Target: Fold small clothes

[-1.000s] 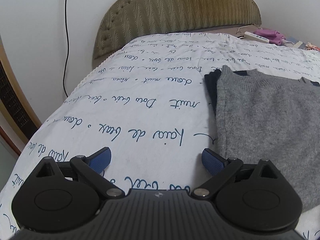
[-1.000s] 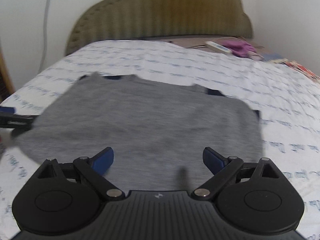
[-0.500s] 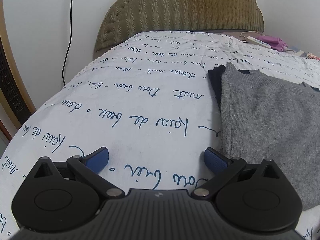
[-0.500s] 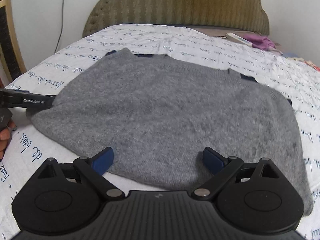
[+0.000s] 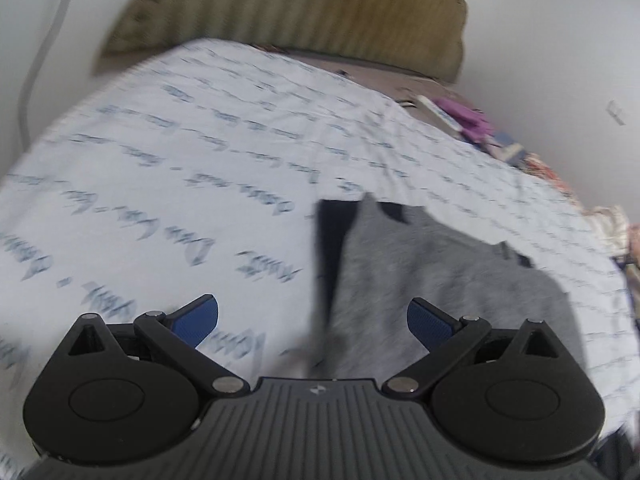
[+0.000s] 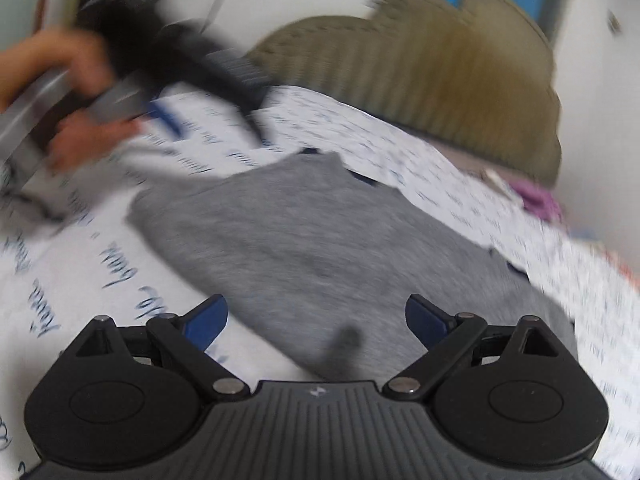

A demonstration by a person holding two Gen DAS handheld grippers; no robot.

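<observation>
Grey sweater [image 6: 304, 240] lies flat on the script-printed bedsheet [image 5: 180, 168]. Left gripper [image 5: 312, 320] and right gripper [image 6: 316, 318] hang above it, jaws wide apart, empty. Only the right view shows the person's hand [image 6: 76, 92].

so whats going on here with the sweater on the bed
A person holds a two-finger gripper in each hand over a grey knitted sweater lying folded flat on a white bedsheet with blue handwriting print. The left gripper and the right gripper are both open and hold nothing. Both views are motion-blurred.
</observation>
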